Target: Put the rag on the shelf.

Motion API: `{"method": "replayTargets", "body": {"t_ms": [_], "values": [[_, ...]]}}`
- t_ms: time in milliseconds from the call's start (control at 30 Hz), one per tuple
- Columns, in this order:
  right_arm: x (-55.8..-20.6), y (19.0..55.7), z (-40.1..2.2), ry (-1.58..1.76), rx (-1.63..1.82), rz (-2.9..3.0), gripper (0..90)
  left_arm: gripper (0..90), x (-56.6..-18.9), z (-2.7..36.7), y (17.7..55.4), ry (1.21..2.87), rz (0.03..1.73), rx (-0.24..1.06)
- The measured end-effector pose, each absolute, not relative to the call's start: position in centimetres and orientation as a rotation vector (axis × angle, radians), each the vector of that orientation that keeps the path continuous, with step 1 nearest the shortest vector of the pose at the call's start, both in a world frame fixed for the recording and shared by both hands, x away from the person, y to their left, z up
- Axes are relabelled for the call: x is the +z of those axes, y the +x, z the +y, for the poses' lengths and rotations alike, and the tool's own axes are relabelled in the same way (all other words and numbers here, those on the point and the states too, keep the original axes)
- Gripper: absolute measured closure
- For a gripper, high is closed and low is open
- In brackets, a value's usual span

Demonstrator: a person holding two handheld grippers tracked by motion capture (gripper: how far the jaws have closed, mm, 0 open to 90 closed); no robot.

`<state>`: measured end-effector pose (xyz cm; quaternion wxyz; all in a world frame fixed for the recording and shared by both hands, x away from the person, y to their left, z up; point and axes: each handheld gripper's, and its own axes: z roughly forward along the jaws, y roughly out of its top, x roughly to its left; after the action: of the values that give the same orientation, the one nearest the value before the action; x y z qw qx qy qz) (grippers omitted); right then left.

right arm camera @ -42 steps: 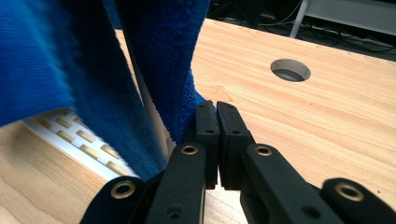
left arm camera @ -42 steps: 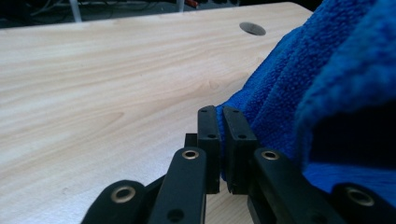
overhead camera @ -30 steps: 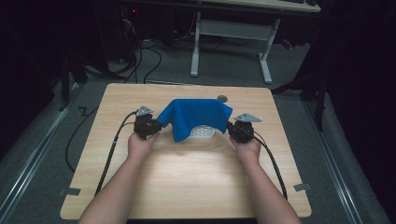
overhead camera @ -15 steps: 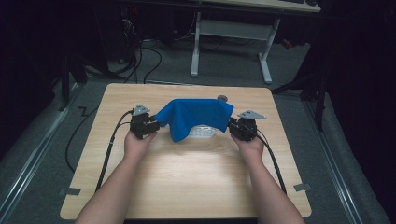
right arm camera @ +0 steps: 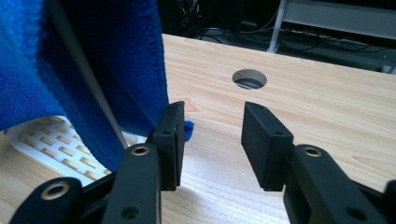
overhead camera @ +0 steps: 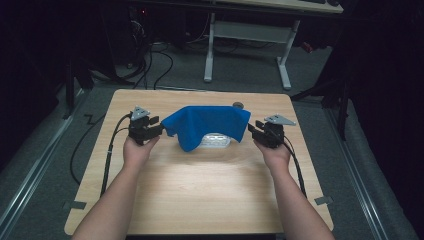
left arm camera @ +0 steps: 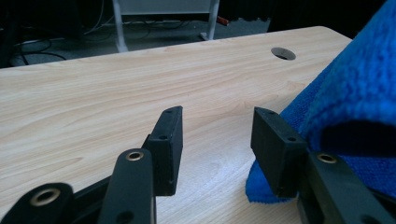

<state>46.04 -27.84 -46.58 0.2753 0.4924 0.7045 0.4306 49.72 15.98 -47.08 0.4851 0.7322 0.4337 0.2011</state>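
the blue cloth (overhead camera: 207, 125) now lies draped over the white slotted rack (overhead camera: 216, 140) at mid-table, and the left gripper (overhead camera: 156, 127) and right gripper (overhead camera: 252, 131), jaws just opening with nothing between them, flank it, so the covering looks done.

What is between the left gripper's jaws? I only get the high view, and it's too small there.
Observer: Nothing. The left gripper has just been opening its jaws, with bare table between them and the blue cloth beside one jaw.
Operator: And the right?
Observer: The right gripper has just been opening too. Nothing is between its jaws, and the cloth hangs beside one.
Operator: What's underneath the cloth?
Observer: A white flat piece with rows of slots.
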Motion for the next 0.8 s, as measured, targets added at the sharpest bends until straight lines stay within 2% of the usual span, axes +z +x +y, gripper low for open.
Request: {"method": "replayTargets", "body": {"t_ms": [233, 533, 800], "values": [[-46.2, 45.9, -28.2, 1.318, 1.154, 1.88, 53.9, 52.9, -46.7, 16.7, 49.5, 1.798, 1.065, 0.523], [-46.2, 45.7, -28.4, 1.328, 1.133, 1.893, 52.0, 51.8, -46.7, 17.7, 49.0, 1.796, 1.082, 0.532], [-45.3, 43.7, -28.5, 1.294, 1.117, 1.929, 49.4, 51.6, -47.3, 18.9, 46.0, 1.822, 1.087, 0.546]]}}
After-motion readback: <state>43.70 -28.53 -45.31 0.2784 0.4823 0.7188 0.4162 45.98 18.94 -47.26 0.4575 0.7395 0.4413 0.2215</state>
